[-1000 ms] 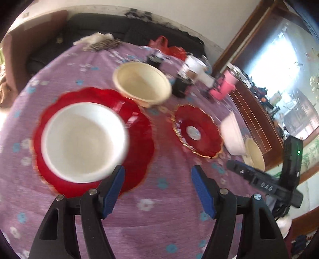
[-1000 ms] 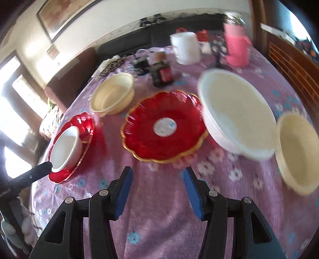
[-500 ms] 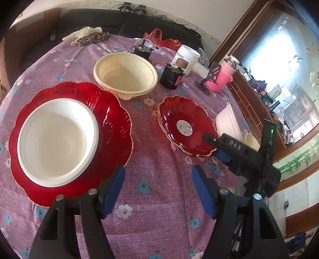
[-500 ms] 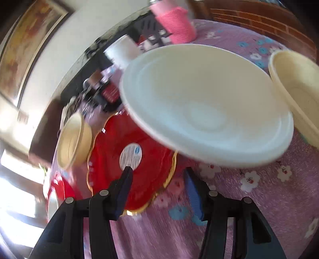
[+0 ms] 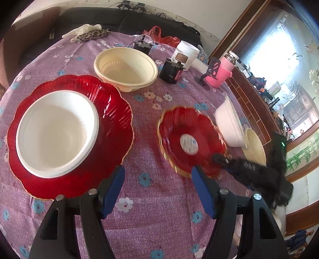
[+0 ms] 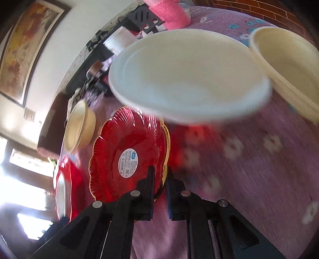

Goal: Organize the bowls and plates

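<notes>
My right gripper point(image 6: 160, 177) is shut on the rim of the small red plate point(image 6: 127, 151), which is tilted up off the cloth; the same plate point(image 5: 189, 139) shows blurred in the left wrist view with the right gripper point(image 5: 221, 159) at its near edge. My left gripper point(image 5: 157, 183) is open and empty above the cloth between the two red plates. A white bowl point(image 5: 55, 131) sits in the large red plate point(image 5: 111, 111). A cream bowl point(image 5: 125, 67) stands behind. Another white bowl point(image 6: 187, 73) and cream bowl point(image 6: 287, 65) lie to the right.
The round table has a purple flowered cloth point(image 5: 149, 209). At its far side stand a black jar point(image 5: 171, 71), a white tub point(image 5: 185, 53), a pink-sleeved bottle point(image 5: 221, 73) and a phone stand point(image 5: 209, 69). A dark sofa point(image 5: 119, 18) lies beyond.
My right gripper has closed on the small red plate's rim and tilted it up. The left gripper has stayed open and shifted a little.
</notes>
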Tool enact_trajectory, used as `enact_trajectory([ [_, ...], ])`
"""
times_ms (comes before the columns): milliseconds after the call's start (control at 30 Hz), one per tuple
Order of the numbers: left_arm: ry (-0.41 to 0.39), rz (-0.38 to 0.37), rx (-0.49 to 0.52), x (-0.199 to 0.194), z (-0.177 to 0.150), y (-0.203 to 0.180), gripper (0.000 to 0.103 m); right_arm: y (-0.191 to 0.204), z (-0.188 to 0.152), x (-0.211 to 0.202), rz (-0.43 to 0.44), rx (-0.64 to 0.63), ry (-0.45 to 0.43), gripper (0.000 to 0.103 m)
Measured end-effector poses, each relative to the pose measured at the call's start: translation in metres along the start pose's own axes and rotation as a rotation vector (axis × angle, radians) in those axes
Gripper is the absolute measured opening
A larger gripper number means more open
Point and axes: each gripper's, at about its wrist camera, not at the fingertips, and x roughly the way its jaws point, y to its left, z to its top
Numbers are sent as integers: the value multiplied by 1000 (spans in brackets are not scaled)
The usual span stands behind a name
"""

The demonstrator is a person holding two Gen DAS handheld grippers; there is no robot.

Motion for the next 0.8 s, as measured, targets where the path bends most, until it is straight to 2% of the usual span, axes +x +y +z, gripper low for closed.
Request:
enact_trajectory([
  [233, 57, 7, 39, 23, -12, -16, 68, -33, -32, -30, -4, -43, 79, 10],
  [467, 150, 0, 77, 65, -28, -41, 68, -52, -40, -46, -11, -68, 71, 10],
  [600, 123, 37, 131, 71, -32, -61, 69, -54, -42, -50, -15, -83, 56, 10],
  [733, 109, 97, 187, 77, -33, -75, 68, -37, -46, -56, -114, -191, -18, 12],
  [767, 103, 118, 201, 79, -34, -78, 66, -34, -46, -58, -129, -215, -35, 13],
  [800, 99, 133, 214, 80, -34, -82, 61, -31, -47, -59, -136, -228, -48, 13],
])
